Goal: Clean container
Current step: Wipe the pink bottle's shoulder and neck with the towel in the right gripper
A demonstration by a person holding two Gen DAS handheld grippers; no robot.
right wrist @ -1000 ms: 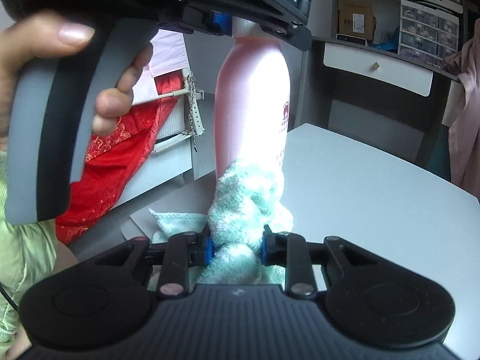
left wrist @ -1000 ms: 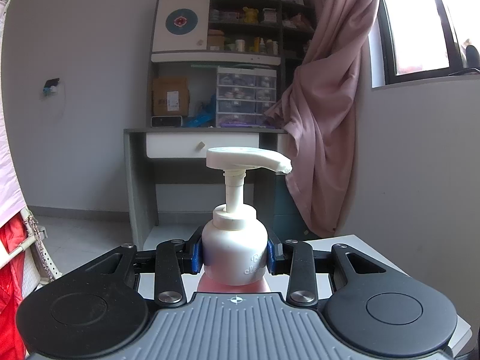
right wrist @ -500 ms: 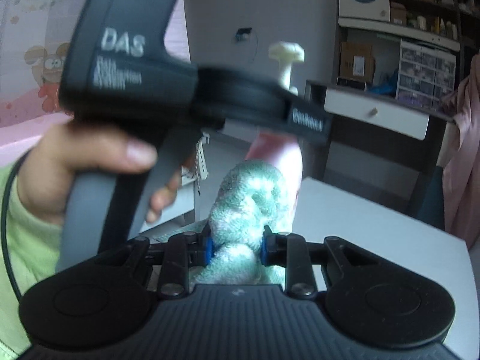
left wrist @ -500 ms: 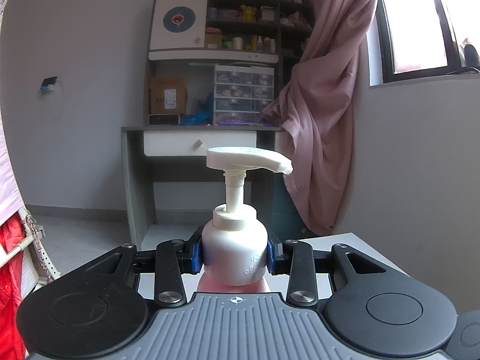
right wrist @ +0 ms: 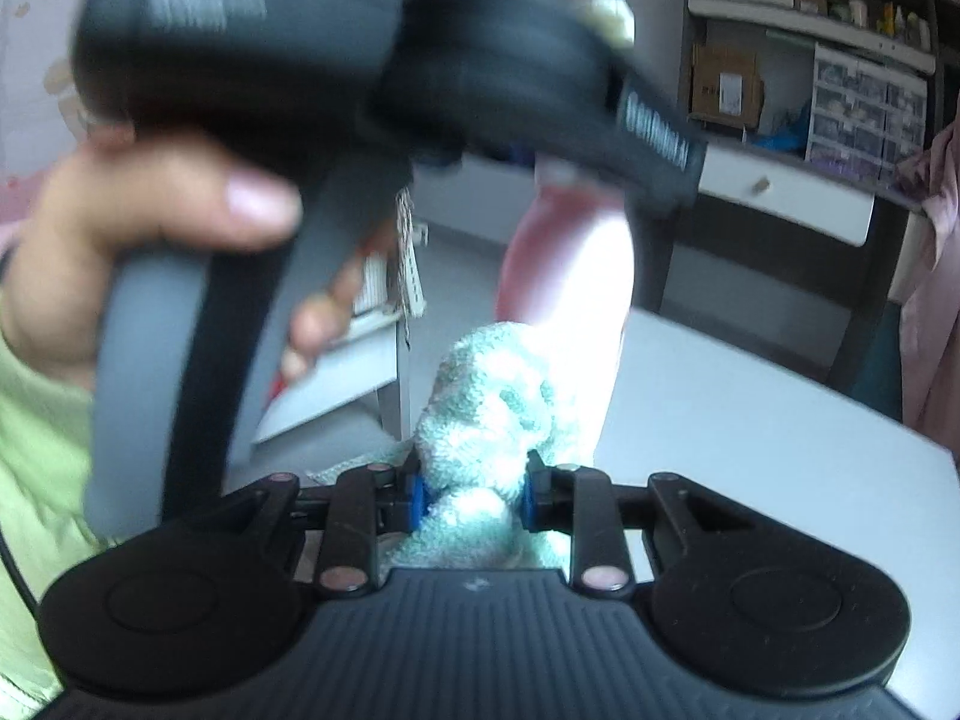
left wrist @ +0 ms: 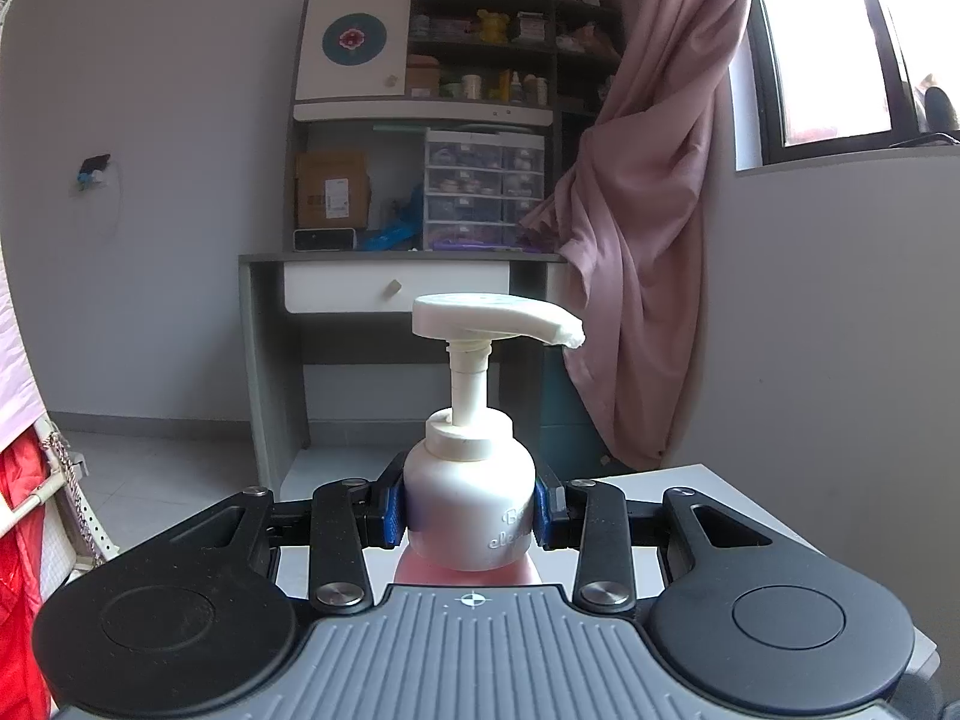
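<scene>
Pink pump bottle being held over a pale counter while a towel is pressing against its side

The left gripper (left wrist: pixel 471 510) is clamping the white shoulder of the pink plastic pump bottle (left wrist: pixel 469 495), upright above the smooth pale grey counter (right wrist: pixel 750 438) near its left edge. The right gripper (right wrist: pixel 471 495) is pinching a bunched mint-green terry towel (right wrist: pixel 492 420) touching the bottle's lower side. Behind, a grey shelved desk (left wrist: pixel 396 294), pink curtain (left wrist: pixel 648 210) and window (left wrist: pixel 834 48) are showing.

A grey desk (left wrist: pixel 264 360) with a white drawer (left wrist: pixel 396 294) stands against the wall. On it sit a cardboard box (left wrist: pixel 331 189) and clear plastic drawers (left wrist: pixel 483 189). A pink curtain (left wrist: pixel 648 210) hangs beside the window (left wrist: pixel 840 48). Red cloth (left wrist: pixel 18 546) shows at left.
</scene>
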